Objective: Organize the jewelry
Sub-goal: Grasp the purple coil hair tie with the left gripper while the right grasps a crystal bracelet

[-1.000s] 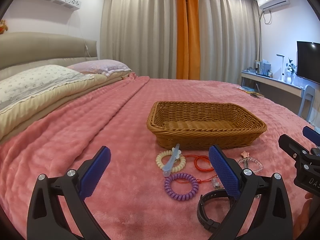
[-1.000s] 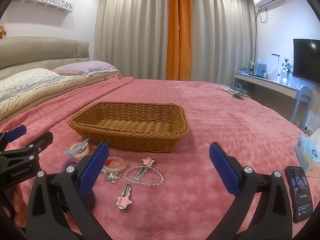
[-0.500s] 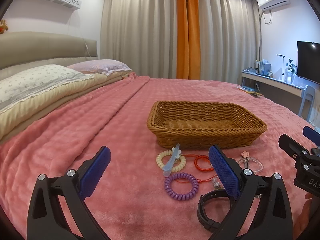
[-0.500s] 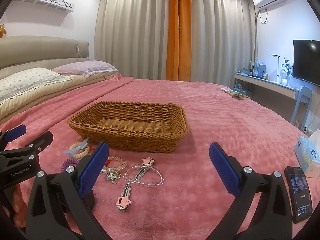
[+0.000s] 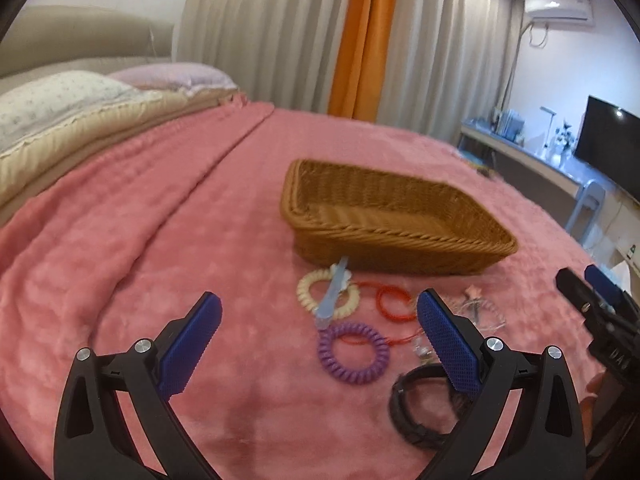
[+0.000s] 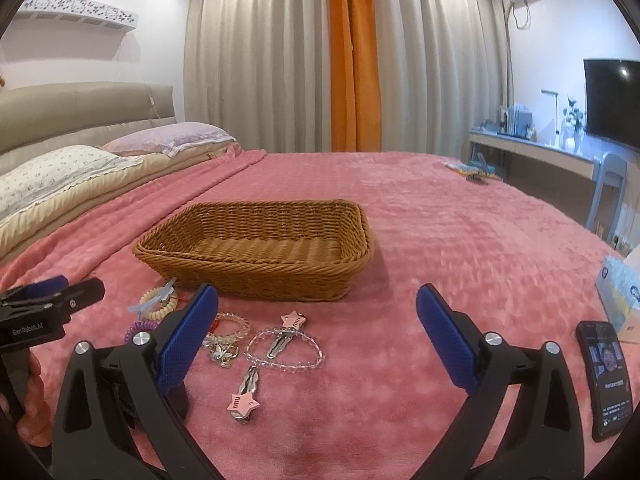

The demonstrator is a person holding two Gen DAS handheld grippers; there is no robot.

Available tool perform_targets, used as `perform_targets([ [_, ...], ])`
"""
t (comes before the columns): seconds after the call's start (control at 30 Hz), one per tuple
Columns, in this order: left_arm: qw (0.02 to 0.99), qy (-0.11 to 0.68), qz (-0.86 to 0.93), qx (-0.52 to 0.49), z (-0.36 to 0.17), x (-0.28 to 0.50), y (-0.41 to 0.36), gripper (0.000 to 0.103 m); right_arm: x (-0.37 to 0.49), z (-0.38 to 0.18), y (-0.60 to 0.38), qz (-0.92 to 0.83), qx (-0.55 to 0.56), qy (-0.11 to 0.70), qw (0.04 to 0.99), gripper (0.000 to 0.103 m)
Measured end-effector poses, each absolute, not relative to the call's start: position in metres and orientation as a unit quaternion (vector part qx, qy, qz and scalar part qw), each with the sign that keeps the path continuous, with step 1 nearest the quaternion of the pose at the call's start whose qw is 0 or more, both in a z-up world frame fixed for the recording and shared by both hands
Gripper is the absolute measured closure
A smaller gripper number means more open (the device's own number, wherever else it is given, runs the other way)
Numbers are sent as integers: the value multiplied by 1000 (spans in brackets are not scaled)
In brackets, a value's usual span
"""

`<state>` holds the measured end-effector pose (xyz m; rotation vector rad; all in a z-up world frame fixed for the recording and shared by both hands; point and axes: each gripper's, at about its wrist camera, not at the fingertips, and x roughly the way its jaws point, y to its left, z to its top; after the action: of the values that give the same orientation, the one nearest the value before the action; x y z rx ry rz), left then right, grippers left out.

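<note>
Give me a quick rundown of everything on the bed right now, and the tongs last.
Woven wicker basket: 1, brown, mid-bed, looks empty.
Coiled hair tie with pale blue clip: 1, cream, just before the basket.
Coiled purple hair tie: 1, nearer the camera.
Red cord bracelet: 1, right of the cream tie.
Black band: 1, behind the left tongs' finger.
Pink star hair clips: 2, one lying on a clear bead bracelet.
Beaded charm bracelet: 1, clear.
Black phone: 1, far right.
Tissue pack: 1, blue.
Left tongs: open.
Right tongs: open.
</note>
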<state>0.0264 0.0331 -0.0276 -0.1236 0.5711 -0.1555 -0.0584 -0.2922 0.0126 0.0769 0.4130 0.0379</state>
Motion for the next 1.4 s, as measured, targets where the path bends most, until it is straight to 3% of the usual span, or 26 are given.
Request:
perform_targets([
  [0.1,943,312,-96,-69,-30,34,38,22,-49,13,-303,29,61,230,971,28],
  [0.2,929,347,-108,-66,-35,43,38,26,-32,10,-321,44,97,274,956,43],
  [0.3,912,381,-129,-83,-41,53,38,46,-13,7,-337,55,119,317,939,47],
  [0.43,898,413,-134,-72,-54,61,32,51,8,-5,-334,86,104,372,918,51],
  [0.5,891,428,-136,-67,-60,63,29,65,15,-17,-322,105,85,397,908,61],
  [0.57,887,437,-136,-65,-64,64,28,65,19,-28,-311,102,61,413,903,68],
  [0.9,880,456,-125,-47,-73,70,20,65,34,-48,-289,90,6,442,892,68],
  [0.97,882,455,-116,-37,-74,72,17,70,35,-50,-283,87,-12,441,893,70],
  [1.07,885,452,-104,-25,-74,71,14,90,33,-50,-278,94,-25,437,894,97],
  [1.4,904,401,-141,-49,-49,52,27,94,1,-19,-279,114,-16,389,914,97],
])
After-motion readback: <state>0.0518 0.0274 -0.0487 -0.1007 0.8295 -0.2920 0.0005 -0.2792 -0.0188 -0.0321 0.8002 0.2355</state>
